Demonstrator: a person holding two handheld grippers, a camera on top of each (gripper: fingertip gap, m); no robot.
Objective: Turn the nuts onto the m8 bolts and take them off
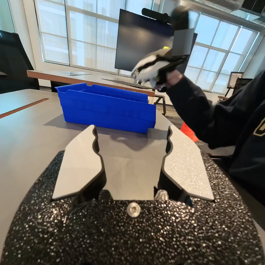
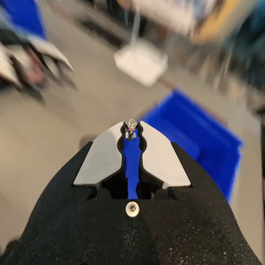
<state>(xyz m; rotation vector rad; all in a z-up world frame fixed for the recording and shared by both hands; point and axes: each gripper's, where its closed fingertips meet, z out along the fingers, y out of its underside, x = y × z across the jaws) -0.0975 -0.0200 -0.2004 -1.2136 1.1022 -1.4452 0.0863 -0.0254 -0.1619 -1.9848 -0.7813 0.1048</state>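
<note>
My right gripper [image 2: 131, 124] is shut on a silver nut [image 2: 131, 127] threaded near the end of a silver bolt [image 2: 129, 138]. Both black pads press on the nut's sides, and the bolt's head hangs toward me between the fingers. It hovers over the edge of a blue bin [image 2: 193, 136]. My left gripper [image 1: 132, 129] is wide open and empty above the grey table [image 1: 28, 143], facing the same blue bin [image 1: 106, 113]. The right gripper also shows, blurred, in the left wrist view [image 1: 137, 73], raised above the bin in a person's hand. The left gripper shows blurred in the right wrist view [image 2: 43, 61].
A dark sleeve [image 1: 207, 114] reaches in from the right. An orange cone [image 1: 187, 131] stands beyond the table's right edge. A large dark screen [image 1: 143, 40] and windows are behind. A blurred white object [image 2: 142, 64] lies on the table farther off.
</note>
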